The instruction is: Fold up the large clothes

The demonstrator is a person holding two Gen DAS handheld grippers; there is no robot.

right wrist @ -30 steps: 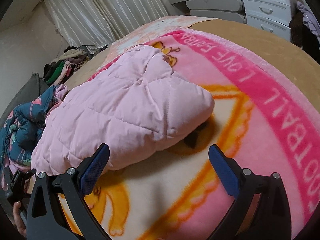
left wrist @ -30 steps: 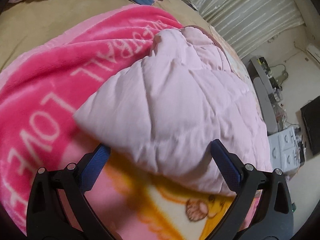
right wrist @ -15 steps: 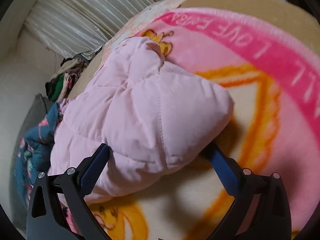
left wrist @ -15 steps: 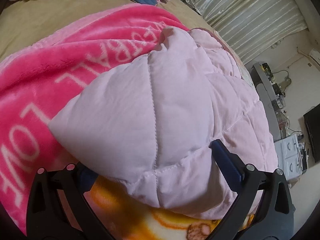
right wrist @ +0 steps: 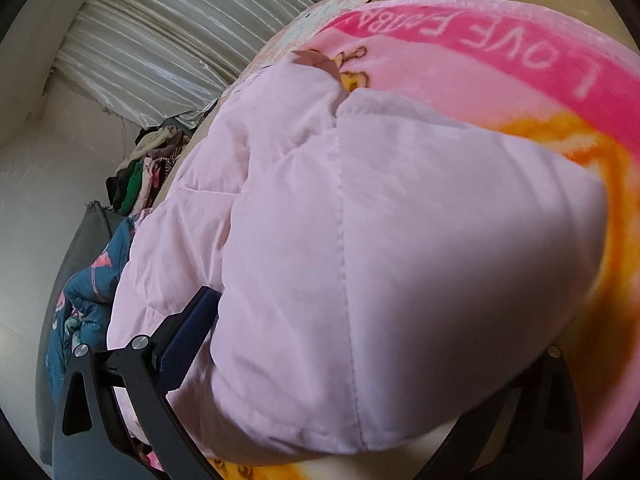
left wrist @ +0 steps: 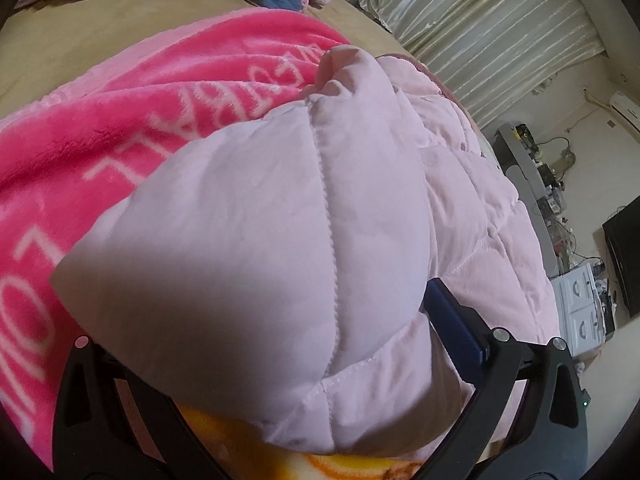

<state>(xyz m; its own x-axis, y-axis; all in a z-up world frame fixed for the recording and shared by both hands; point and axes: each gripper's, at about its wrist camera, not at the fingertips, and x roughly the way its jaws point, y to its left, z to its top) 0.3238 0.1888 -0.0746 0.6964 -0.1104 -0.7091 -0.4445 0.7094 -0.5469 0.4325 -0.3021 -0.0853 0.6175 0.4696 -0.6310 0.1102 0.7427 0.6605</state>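
Note:
A pale pink quilted puffer jacket (left wrist: 280, 208) lies folded on a pink blanket on the bed. My left gripper (left wrist: 276, 320) is open, its jaws wide apart around one padded corner of the jacket; the left finger is hidden under the fabric and the blue right pad (left wrist: 452, 324) shows. In the right wrist view the same jacket (right wrist: 360, 240) fills the frame. My right gripper (right wrist: 360, 340) is open around the opposite corner; its blue left pad (right wrist: 188, 328) shows and the right finger is hidden by the jacket.
The pink blanket (left wrist: 120, 128) with white lettering and an orange cartoon print covers the tan bed (left wrist: 80, 40). A heap of blue patterned clothes (right wrist: 88, 292) lies at the bed's edge. Curtains (left wrist: 480, 20), a desk and white drawers (left wrist: 580, 312) stand beyond.
Both grippers have moved forward onto the jacket, so that its corners now sit between the open jaws and hide one finger of each.

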